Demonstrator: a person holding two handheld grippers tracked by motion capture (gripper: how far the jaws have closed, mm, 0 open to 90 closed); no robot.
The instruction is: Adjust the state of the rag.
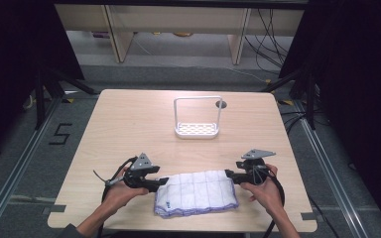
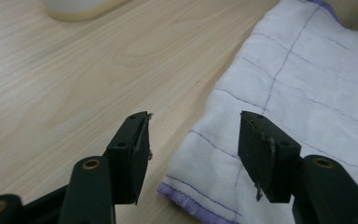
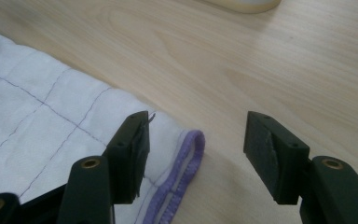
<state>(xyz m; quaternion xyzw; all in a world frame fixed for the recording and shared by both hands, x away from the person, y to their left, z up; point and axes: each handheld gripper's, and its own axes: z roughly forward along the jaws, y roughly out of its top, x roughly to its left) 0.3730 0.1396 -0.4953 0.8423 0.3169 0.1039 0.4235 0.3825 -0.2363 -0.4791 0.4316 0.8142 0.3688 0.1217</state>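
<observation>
A folded white cloth (image 1: 197,192) with thin purple grid lines and a purple hem lies near the table's front edge. My left gripper (image 1: 162,182) sits at the cloth's left end, jaws open. In the left gripper view the cloth (image 2: 298,88) lies flat under and beyond the open gripper (image 2: 193,156), its corner between the jaws but untouched. My right gripper (image 1: 230,176) is at the cloth's right end, also open. In the right gripper view the purple hem (image 3: 186,163) lies between the jaws of the right gripper (image 3: 196,156), free of the pads.
A white wire rack (image 1: 197,119) with a perforated base stands at the table's middle, farther back. Its base edge shows at the top of the left gripper view (image 2: 74,9) and the right gripper view (image 3: 247,4). A small round hole (image 1: 221,104) lies behind it.
</observation>
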